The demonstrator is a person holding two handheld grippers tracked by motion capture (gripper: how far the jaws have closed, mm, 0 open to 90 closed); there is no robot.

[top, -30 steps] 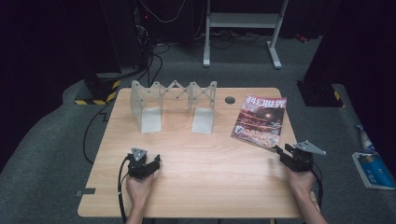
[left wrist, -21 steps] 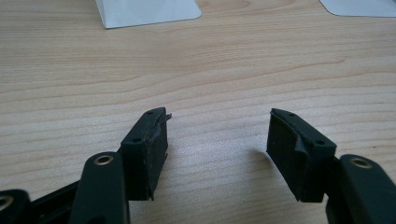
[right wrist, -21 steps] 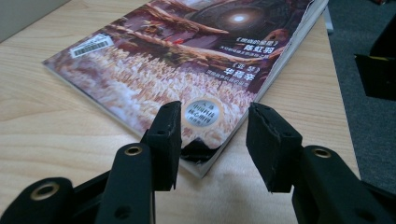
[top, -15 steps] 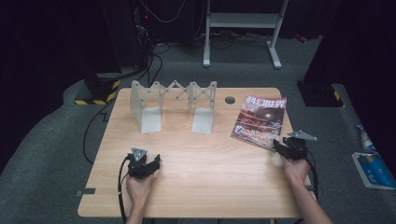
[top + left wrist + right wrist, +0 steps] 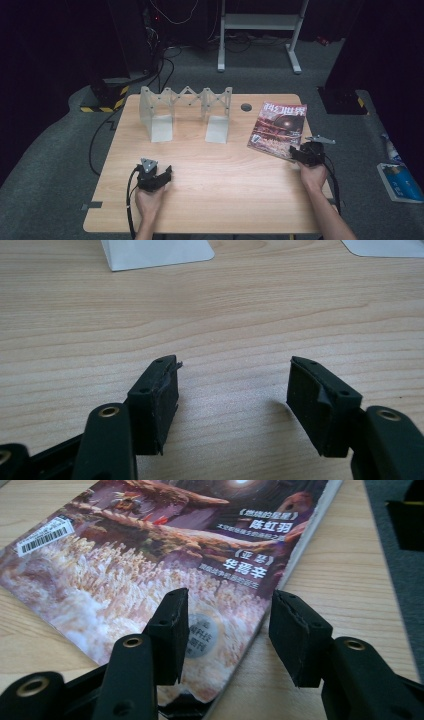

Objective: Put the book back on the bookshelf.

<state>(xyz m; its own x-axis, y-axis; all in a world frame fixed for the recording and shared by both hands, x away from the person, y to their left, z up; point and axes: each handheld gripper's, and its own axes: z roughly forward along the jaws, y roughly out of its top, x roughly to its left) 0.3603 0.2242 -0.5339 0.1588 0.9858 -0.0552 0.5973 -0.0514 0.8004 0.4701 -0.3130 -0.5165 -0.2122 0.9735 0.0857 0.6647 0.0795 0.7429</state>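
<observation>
The right hand-held gripper point(image 5: 227, 630) is being held with jaws apart over the near corner of the magazine point(image 5: 278, 128), apparently just above its cover. The magazine is lying near the desk's point(image 5: 220, 200) right edge. The left hand-held gripper point(image 5: 232, 390), jaws spread, is being rested over bare wood, well apart from the white folding rack point(image 5: 185, 112).

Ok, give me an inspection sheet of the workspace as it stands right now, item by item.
Surface: light wooden table, round grommet hole near far edge.
Job's things: glossy colour-cover magazine flat at right; white accordion-style file rack upright at far side.
Clutter: nothing seen.
Grippers: left gripper open over bare wood; right gripper open, straddling the magazine's near corner.
Cables: black cable trails from left gripper.
Surroundings: grey carpet, white stand frame, dark room.
</observation>
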